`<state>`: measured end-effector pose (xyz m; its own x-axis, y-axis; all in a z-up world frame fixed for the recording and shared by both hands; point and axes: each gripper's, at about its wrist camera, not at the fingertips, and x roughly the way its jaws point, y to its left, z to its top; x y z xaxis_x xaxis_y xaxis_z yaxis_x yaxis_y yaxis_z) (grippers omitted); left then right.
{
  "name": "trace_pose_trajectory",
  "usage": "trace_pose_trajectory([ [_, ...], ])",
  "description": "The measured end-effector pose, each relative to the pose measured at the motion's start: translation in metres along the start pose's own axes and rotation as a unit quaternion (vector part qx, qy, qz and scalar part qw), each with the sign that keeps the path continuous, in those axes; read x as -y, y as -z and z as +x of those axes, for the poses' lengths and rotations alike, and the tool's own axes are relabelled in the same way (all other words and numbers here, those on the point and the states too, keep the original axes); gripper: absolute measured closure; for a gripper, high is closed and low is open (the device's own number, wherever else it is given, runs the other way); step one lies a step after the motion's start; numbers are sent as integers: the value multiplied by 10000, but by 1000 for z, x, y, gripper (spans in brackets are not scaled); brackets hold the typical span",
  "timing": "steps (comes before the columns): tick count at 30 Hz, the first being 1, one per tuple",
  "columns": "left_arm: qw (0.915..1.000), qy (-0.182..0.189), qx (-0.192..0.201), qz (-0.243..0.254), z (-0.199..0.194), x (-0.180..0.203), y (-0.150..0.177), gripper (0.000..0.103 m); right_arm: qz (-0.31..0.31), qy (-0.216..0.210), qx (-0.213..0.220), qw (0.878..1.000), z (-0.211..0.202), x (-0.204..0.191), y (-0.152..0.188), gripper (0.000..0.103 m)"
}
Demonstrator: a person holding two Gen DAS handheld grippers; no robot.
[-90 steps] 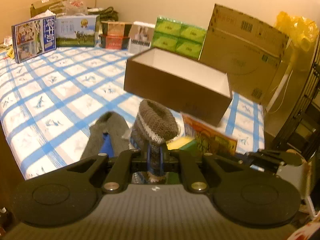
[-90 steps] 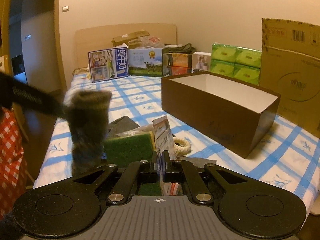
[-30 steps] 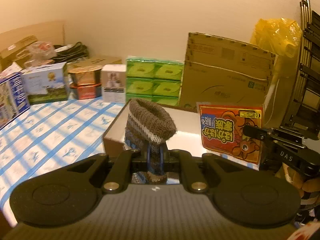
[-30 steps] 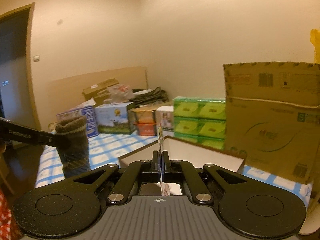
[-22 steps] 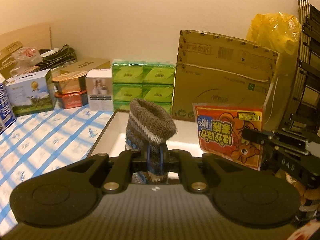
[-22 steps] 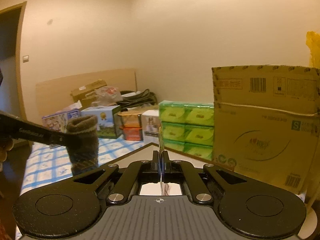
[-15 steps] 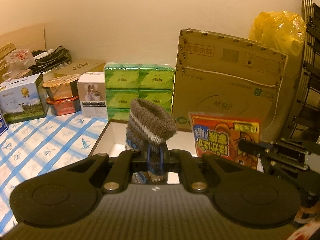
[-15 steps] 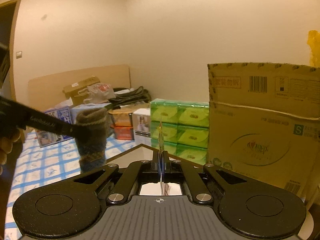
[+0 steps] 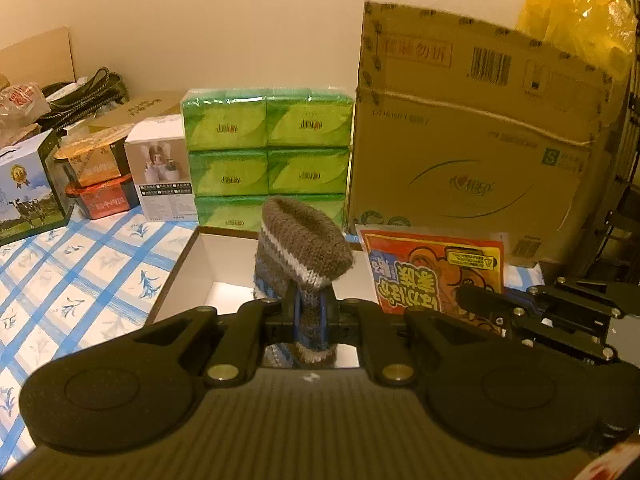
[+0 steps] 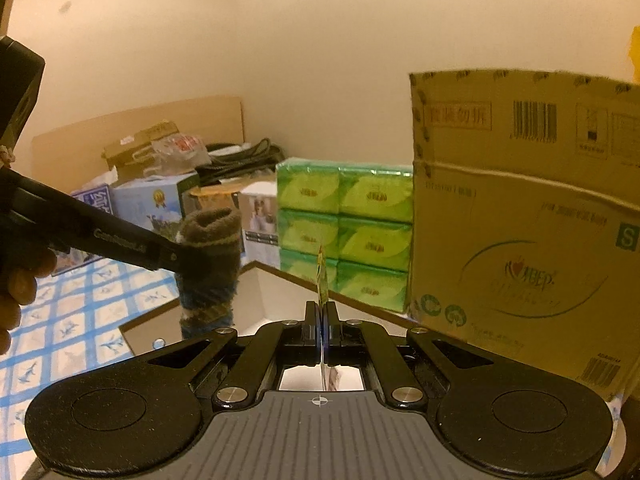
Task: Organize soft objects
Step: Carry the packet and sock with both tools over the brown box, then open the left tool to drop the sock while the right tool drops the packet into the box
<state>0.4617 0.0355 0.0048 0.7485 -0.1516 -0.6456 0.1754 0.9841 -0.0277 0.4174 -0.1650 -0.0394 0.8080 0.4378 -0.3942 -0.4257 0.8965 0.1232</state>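
Observation:
My left gripper [image 9: 309,312] is shut on a brown knitted sock [image 9: 306,248] with a pale stripe and holds it over the open brown box [image 9: 184,276] with a white inside. The sock also shows in the right wrist view [image 10: 210,264], gripped by the left gripper's fingers [image 10: 160,250]. My right gripper [image 10: 321,320] is shut on a flat red and orange snack packet [image 10: 321,276], seen edge-on. The packet [image 9: 436,272] stands upright to the right of the sock, over the box's right side.
Stacked green tissue packs [image 9: 266,152] and a big cardboard carton [image 9: 476,136] stand right behind the box. Small boxes [image 9: 160,168] line the wall on the blue checked bedsheet [image 9: 72,280]. A yellow bag [image 9: 576,20] sits behind the carton.
Both grippers have moved forward from the bed's near edge to over the open box, carrying the sock and the packet. The tissue packs and carton loom closer.

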Motion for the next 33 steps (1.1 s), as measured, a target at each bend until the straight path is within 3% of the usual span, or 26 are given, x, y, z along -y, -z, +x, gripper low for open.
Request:
trace_pose_trajectory([
  [4, 9996, -138, -240, 7, 21, 1, 0, 87, 25, 61, -101, 9999, 13, 3, 3, 102],
  [6, 9992, -224, -341, 34, 29, 1, 0, 77, 57, 83, -155, 9998, 18, 5, 3, 102],
  [14, 9981, -279, -539, 63, 37, -6, 9, 75, 15, 194, -311, 9993, 27, 9, 5, 102],
  [23, 9978, -289, -603, -42, 19, -26, 26, 70, -150, 307, -600, 9976, 43, 3, 4, 101],
  [24, 9977, -311, -604, -56, 15, -29, 29, 69, -174, 255, -684, 9972, 45, 2, 4, 97],
  [26, 9976, -322, -612, -71, 4, -36, 36, 67, -188, 172, -811, 9964, 44, 1, 4, 78],
  [27, 9975, -348, -613, -84, -2, -39, 40, 67, -161, 150, -811, 9965, 41, 1, 4, 60],
  [28, 9973, -385, -613, -97, -9, -42, 44, 67, -111, 122, -783, 9968, 37, 2, 5, 48],
  [33, 9965, -561, -610, -77, -46, -51, 69, 64, 128, -47, -934, 9955, 14, 1, 10, 45],
])
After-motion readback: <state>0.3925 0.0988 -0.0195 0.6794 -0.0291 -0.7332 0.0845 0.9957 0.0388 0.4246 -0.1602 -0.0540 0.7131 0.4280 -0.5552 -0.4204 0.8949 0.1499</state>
